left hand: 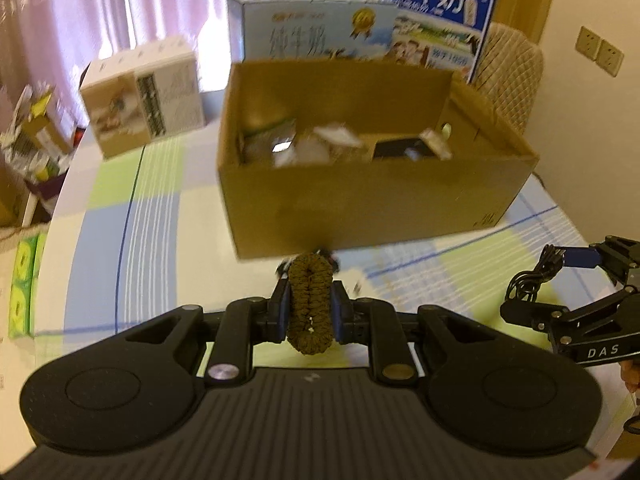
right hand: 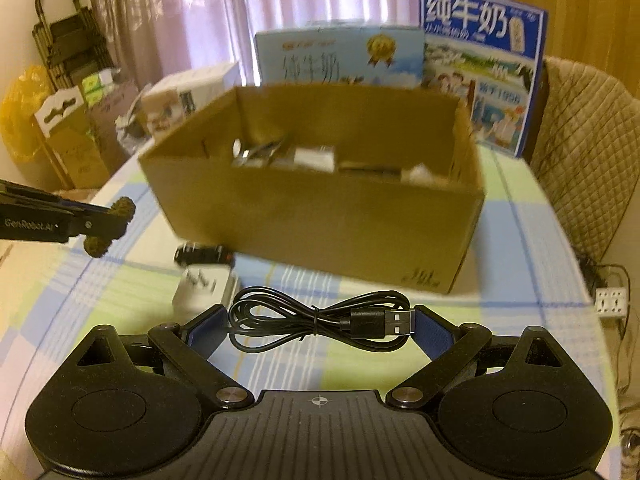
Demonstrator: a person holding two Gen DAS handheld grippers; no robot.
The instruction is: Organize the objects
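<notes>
My left gripper (left hand: 310, 306) is shut on a brown scrunchie (left hand: 310, 304), held above the checked tablecloth just before the open cardboard box (left hand: 360, 200). The box holds several small items. My right gripper (right hand: 320, 322) grips a coiled black USB cable (right hand: 320, 320) between wide-set fingers, also in front of the box (right hand: 320, 224). The right gripper with the cable shows at the right of the left wrist view (left hand: 560, 272). The left gripper with the scrunchie shows at the left of the right wrist view (right hand: 108, 224).
A white charger (right hand: 200, 284) and a small black object (right hand: 204, 254) lie on the table by the box's front. Milk cartons (left hand: 436, 28) stand behind the box, a white-and-brown carton (left hand: 144, 100) to its left. A padded chair (right hand: 588, 168) is right. A power strip (right hand: 610, 300) lies at the table's right edge.
</notes>
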